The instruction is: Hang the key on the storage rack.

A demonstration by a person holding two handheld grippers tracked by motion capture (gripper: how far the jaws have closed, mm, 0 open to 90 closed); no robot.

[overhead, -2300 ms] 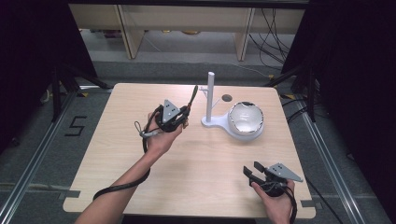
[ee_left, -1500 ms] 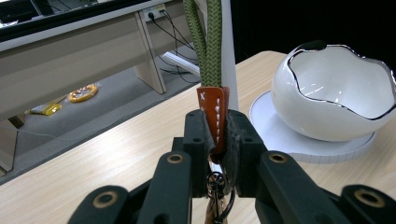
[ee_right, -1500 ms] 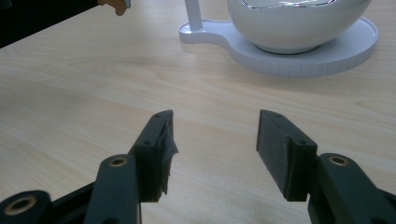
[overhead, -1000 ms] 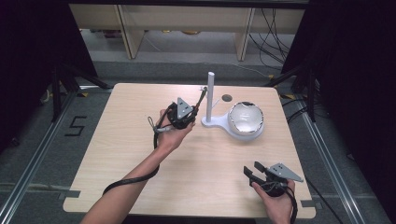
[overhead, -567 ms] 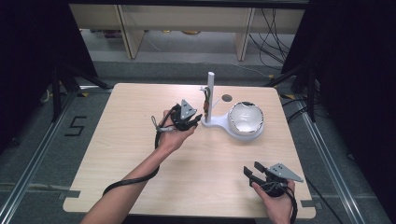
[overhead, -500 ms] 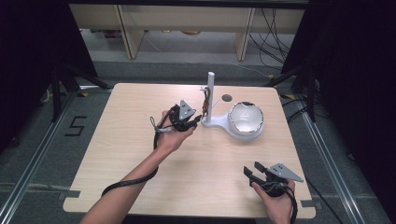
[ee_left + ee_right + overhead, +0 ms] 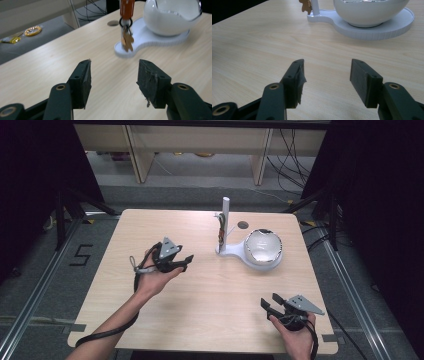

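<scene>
my left gripper (image 7: 186,261) has its jaws spread wide with nothing between them; they have just been opening. it hovers over the left middle of the wooden table (image 7: 150,225), pointing right toward a white stand (image 7: 231,251). beyond the jaws, in the left gripper view, a small bunch of keys (image 7: 127,39) on a ring with an orange tag hangs from the stand's upright post (image 7: 225,215), just above the stand's flat base. right of the post, a white bowl-like shell (image 7: 263,247) sits on the same base. my right gripper (image 7: 272,303) rests at the near right edge, jaws also wide and empty, well apart from the stand. i judge the hanging step done: the keys look to be on the post and released. the next move calls for drawing my left hand clear without brushing the keys.
</scene>
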